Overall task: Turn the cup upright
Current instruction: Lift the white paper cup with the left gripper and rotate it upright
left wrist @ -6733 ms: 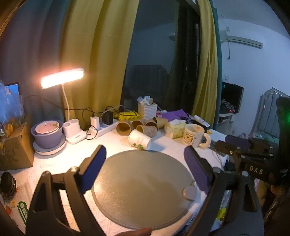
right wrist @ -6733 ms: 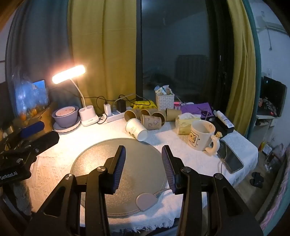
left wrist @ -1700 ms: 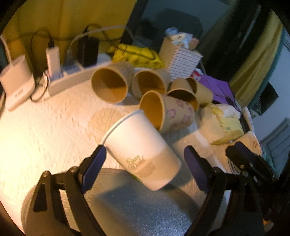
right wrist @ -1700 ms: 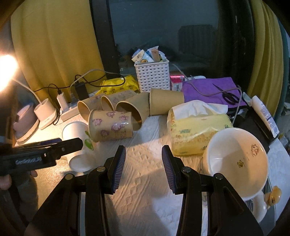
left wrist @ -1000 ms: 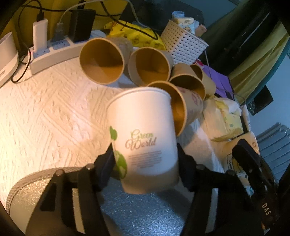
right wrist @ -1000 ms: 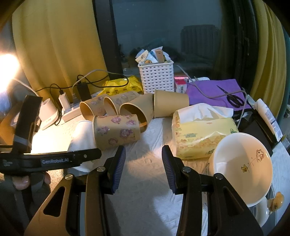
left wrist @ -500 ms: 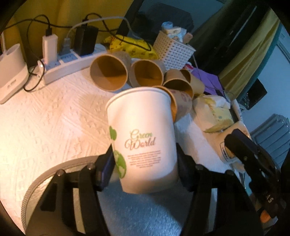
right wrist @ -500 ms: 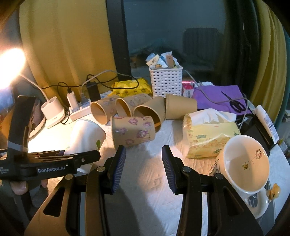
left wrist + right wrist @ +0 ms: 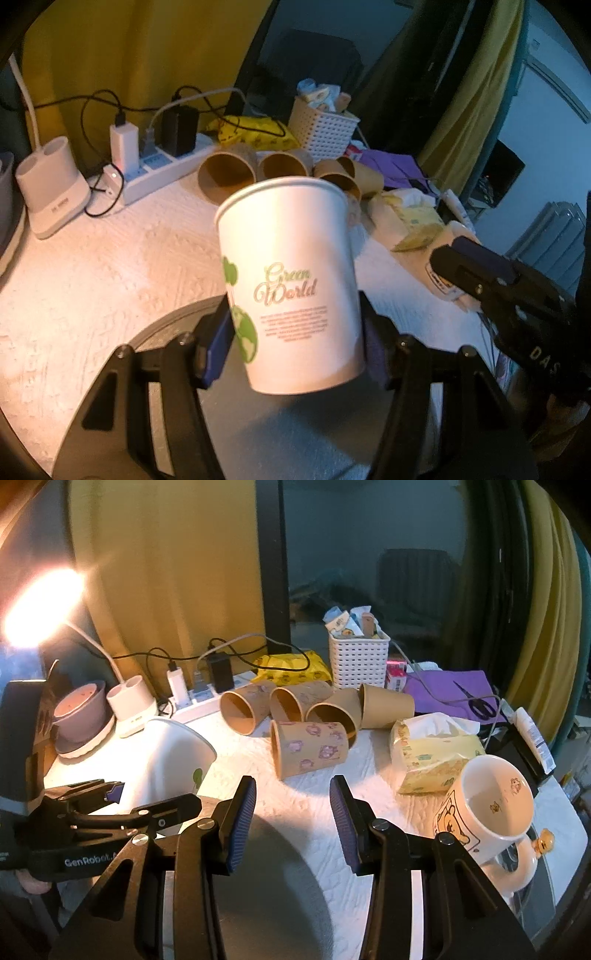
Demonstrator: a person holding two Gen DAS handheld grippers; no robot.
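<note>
Cup (image 9: 291, 280) clamped mouth-up, slightly tilted, in left gripper (image 9: 295, 332) above mat (image 9: 166, 328); flip looks done, setting down remains; right gripper (image 9: 291, 819) spread, empty

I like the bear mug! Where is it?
In the right wrist view the bear mug stands at the right edge of the table, just in front of the yellow tissue pack, to the right of the open right gripper.

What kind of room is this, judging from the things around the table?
Probably a room in a home, perhaps a bedroom or study, used as a work table. Yellow curtains hang by a dark window, a desk lamp is lit, and a power strip, tissue pack and cartoon mug crowd the table.
</note>
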